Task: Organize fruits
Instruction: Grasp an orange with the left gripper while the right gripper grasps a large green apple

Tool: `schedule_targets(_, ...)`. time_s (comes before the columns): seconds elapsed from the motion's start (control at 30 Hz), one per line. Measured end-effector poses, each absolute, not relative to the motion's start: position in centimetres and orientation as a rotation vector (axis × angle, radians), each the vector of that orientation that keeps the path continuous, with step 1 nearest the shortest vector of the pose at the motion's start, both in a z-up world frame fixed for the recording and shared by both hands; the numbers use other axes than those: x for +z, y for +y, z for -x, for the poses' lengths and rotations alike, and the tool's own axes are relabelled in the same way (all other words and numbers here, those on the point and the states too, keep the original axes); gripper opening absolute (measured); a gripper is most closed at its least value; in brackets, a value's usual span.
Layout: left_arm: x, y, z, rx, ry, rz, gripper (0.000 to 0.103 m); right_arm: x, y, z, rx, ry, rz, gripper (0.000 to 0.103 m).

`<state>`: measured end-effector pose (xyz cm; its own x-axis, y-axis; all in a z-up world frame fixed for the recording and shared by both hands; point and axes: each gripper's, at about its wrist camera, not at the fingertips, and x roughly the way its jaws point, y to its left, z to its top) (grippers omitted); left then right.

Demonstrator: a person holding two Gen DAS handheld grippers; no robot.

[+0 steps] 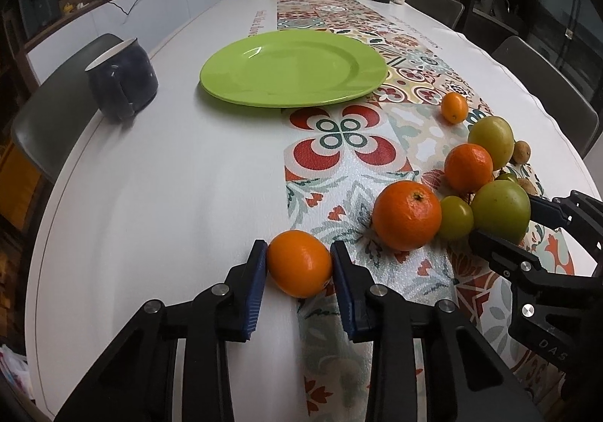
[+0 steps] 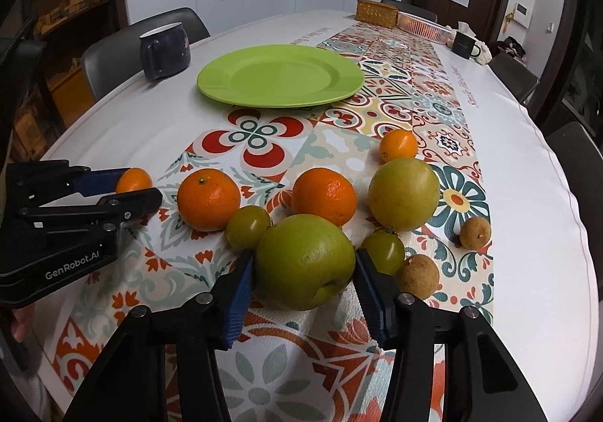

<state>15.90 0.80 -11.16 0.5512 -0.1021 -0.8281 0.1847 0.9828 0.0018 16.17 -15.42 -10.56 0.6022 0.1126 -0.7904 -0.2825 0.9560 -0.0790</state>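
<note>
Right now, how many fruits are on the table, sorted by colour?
Orange: 4, one in the left gripper
Green: 4, the largest in the right gripper
Brown: 2 small ones
Total: 10

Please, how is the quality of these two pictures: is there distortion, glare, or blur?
Left wrist view: strong fisheye bending of the table edge, dark corners, glare streaks on the green plate, fruit sharp. Right wrist view: same curved distortion, soft shine on the plate, background dim but readable.

Both wrist views look steeply down, close over fruits (image 2: 305,260), sharing the green plate (image 1: 294,71).
</note>
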Motion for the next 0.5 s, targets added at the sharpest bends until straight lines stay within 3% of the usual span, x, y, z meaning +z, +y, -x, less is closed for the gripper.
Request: schedule_targets(0.5, -7.9, 0.1, -13.8, -0.182, 0.903, -0.101, 0.034, -8.3, -16.5, -15.1, 0.245, 0.847, 0.149, 0.052)
